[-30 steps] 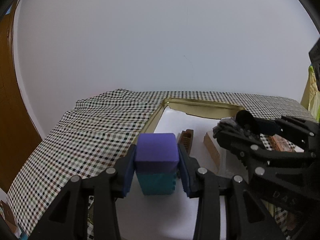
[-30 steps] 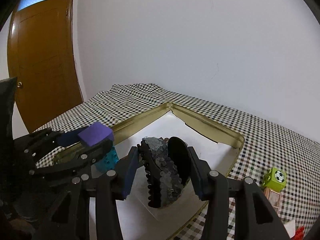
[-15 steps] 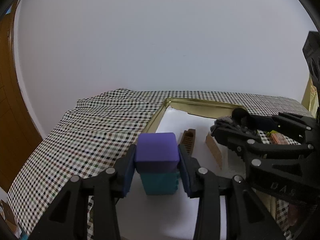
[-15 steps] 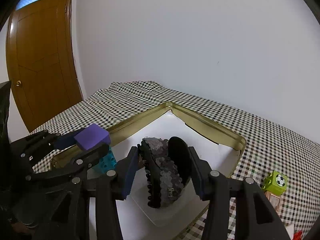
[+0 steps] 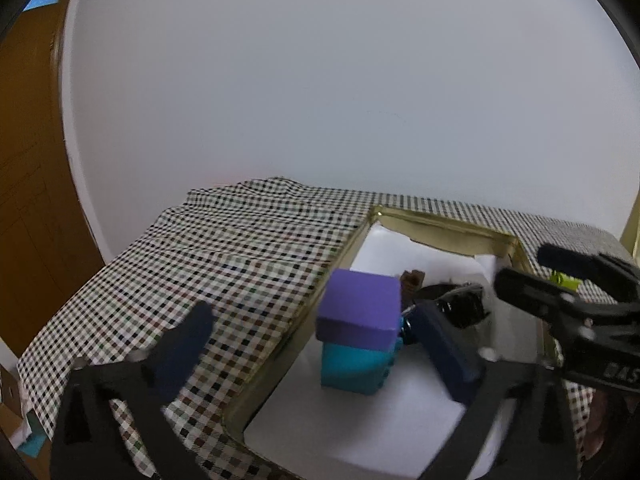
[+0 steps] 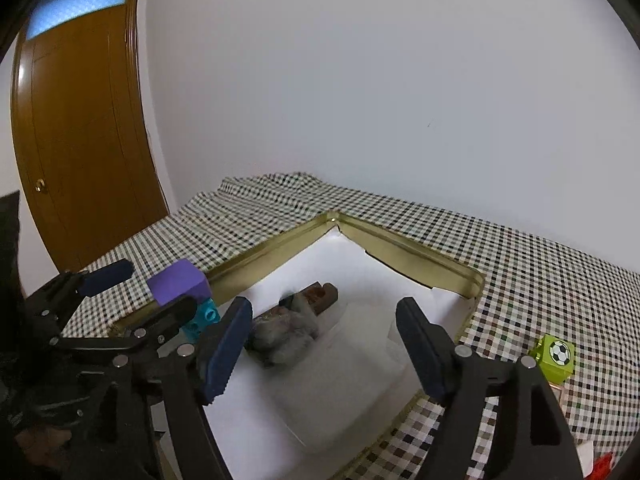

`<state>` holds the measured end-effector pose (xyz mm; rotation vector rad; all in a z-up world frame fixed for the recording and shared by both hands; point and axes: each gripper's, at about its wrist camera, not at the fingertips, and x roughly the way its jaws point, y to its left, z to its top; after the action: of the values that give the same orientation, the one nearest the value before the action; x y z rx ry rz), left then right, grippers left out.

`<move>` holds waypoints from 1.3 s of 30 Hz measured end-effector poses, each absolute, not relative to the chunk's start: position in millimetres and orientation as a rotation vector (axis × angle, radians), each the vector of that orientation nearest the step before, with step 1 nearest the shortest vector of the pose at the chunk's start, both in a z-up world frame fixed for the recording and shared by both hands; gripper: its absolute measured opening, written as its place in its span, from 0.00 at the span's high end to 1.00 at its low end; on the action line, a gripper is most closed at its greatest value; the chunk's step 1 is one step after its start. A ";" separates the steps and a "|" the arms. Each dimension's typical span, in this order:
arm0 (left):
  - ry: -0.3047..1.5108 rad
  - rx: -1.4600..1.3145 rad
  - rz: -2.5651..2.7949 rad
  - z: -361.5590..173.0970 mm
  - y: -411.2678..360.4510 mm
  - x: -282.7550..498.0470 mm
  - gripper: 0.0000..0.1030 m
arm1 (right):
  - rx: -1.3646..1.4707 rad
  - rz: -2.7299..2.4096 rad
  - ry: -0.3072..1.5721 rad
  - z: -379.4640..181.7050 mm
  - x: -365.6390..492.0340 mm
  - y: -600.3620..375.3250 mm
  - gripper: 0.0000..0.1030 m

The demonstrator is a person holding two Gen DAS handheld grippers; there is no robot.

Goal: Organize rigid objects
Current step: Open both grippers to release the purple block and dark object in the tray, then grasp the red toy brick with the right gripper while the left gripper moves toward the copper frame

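Left wrist view: the left tongs [image 5: 316, 344] have just been opening and stand spread wide. Between them, untouched, a purple block stacked on a teal studded brick [image 5: 358, 336] stands on the white paper lining of a shallow gold metal tray [image 5: 444, 227].
Right wrist view: the right tongs [image 6: 322, 344] have just been opening; a dark grey knobbly toy wheel [image 6: 282, 338] lies loose on the paper between them.
Table [image 6: 540, 280]: checked cloth; a lime-green football cube [image 6: 557, 358] sits outside the tray.

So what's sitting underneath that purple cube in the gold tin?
A teal plastic building brick sits directly under the purple cube, standing on the white paper lining of the gold tin. The cube covers the brick's top, so any studs there can't be seen.
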<state>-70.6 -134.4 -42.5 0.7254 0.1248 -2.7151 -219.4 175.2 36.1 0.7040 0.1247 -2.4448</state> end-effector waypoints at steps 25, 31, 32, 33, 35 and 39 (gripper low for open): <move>-0.065 0.902 -3.026 -49.9 46.6 -98.3 0.00 | 0.965 -2.789 0.123 5.8 -213.1 385.1 0.20; -0.110 0.982 -3.020 -62.9 68.9 -119.5 0.01 | 1.072 -2.733 0.136 -6.8 -206.4 406.4 0.22; -0.121 0.991 -3.023 -64.3 69.9 -123.6 0.01 | 1.082 -2.731 0.134 -8.5 -205.9 408.2 0.23; -0.134 1.000 -3.023 -66.2 73.2 -127.8 0.01 | 1.098 -2.727 0.137 -10.9 -206.9 409.9 0.29; -0.142 1.016 -3.025 -67.4 76.8 -129.9 0.01 | 1.130 -2.708 0.132 -15.3 -210.1 411.6 0.37; -0.133 1.068 -3.028 -69.9 81.0 -137.1 0.01 | 1.176 -2.661 0.122 -20.4 -213.8 411.8 0.45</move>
<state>-137.1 81.0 -69.9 1.0680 -0.1334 -3.0284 -213.8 411.8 -20.4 1.1761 0.1218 -2.6611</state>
